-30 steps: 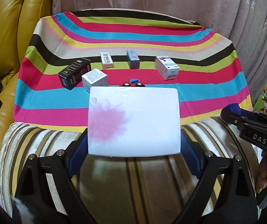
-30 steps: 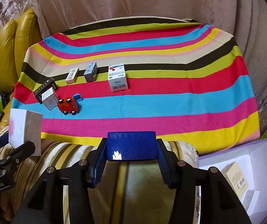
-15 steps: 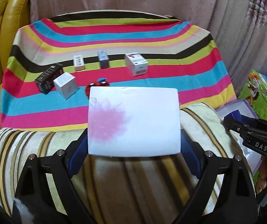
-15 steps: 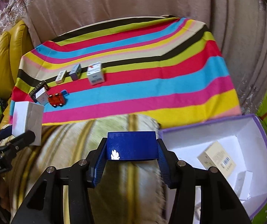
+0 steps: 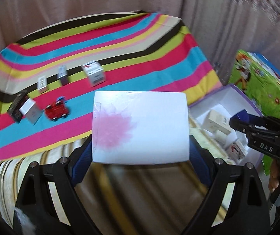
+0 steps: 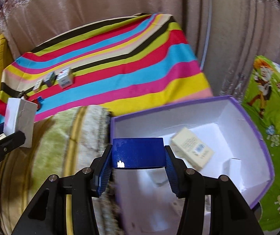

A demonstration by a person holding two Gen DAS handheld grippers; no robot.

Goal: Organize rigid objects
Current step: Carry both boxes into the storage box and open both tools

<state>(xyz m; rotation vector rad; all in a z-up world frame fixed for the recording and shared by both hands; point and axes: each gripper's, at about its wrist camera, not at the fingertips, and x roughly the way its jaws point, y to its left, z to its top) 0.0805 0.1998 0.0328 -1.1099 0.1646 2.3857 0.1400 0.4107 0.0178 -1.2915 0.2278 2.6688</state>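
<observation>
My left gripper (image 5: 140,148) is shut on a white box with a pink flower print (image 5: 140,127), held above the striped cushion; the box also shows in the right wrist view (image 6: 19,122). My right gripper (image 6: 138,168) is shut on a dark blue box (image 6: 138,152), held over the near left part of the open purple storage box (image 6: 257,137), which also shows in the left wrist view (image 5: 235,96). A cream box (image 6: 191,149) and white boxes lie inside it.
On the striped cloth (image 5: 120,45) lie a white box (image 5: 94,75), a grey box (image 5: 62,75), a small white box (image 5: 42,83), a black box (image 5: 16,105), a white cube (image 5: 30,112) and a red toy car (image 5: 56,110). A green cartoon sheet (image 6: 271,98) lies right.
Both grippers have swung to the right with their boxes. The right gripper now hangs over the purple storage box, and the storage box has come into the left wrist view.
</observation>
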